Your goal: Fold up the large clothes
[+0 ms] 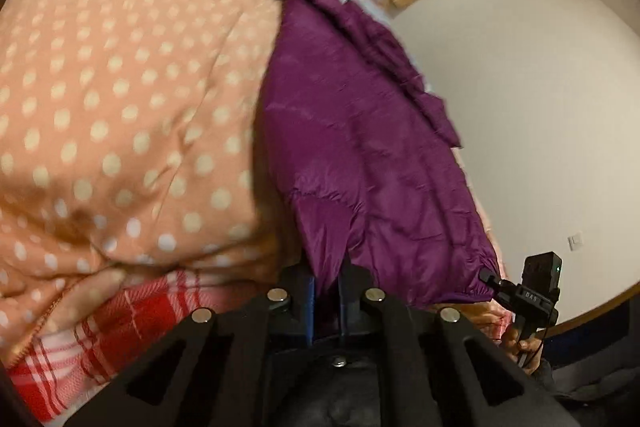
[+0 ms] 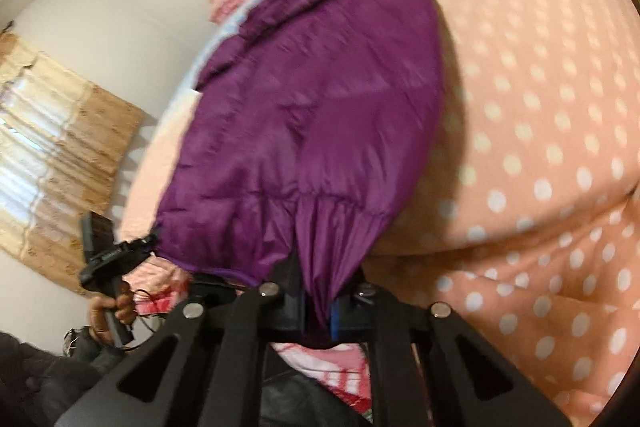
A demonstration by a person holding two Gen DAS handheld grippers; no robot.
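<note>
White walls and a tan curtain (image 2: 60,131) stand behind a bed with a spotted orange blanket (image 1: 120,87). On the blanket lies a purple puffy jacket (image 1: 352,147), stretched from the far side of the bed to the near edge. The left gripper (image 1: 326,287) is pinched tight on the jacket's bottom hem at one side. The right gripper (image 2: 318,311) is pinched tight on the gathered hem at the other side. I think this is the start of a fold: both bottom corners are caught. Next, both hands should lift together and carry the hem toward the collar, keeping it even so the jacket does not bunch.
</note>
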